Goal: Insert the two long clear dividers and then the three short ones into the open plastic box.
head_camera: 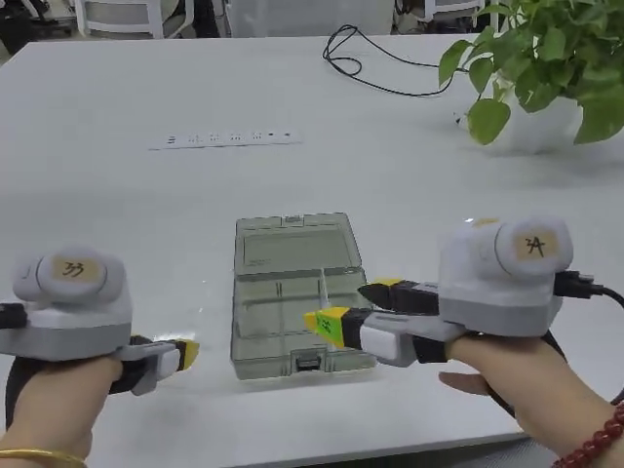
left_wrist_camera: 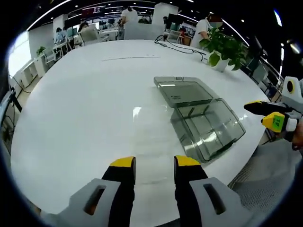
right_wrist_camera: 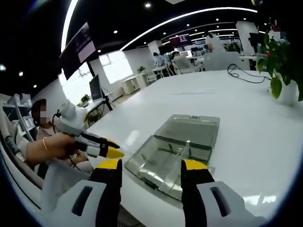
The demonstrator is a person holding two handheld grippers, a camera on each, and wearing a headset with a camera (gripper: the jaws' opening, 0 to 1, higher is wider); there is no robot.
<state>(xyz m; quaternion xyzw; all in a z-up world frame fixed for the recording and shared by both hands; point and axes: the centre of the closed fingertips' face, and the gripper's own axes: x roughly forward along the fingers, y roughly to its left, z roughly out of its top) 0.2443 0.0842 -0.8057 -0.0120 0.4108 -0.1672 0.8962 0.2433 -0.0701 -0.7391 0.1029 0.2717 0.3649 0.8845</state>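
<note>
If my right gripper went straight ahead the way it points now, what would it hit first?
Most likely the open clear plastic box: it lies straight ahead, framed between the right gripper's open jaws. The gripper's height above the rim is unclear.

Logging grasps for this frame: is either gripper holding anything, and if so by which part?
Nothing is held: the left gripper and the right gripper are both open, with nothing between their jaws.

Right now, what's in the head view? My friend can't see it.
An open clear box with dividers inside sits on a white table. The left hand-held gripper and right hand-held gripper flank it, both open. A plant stands back right.
</note>
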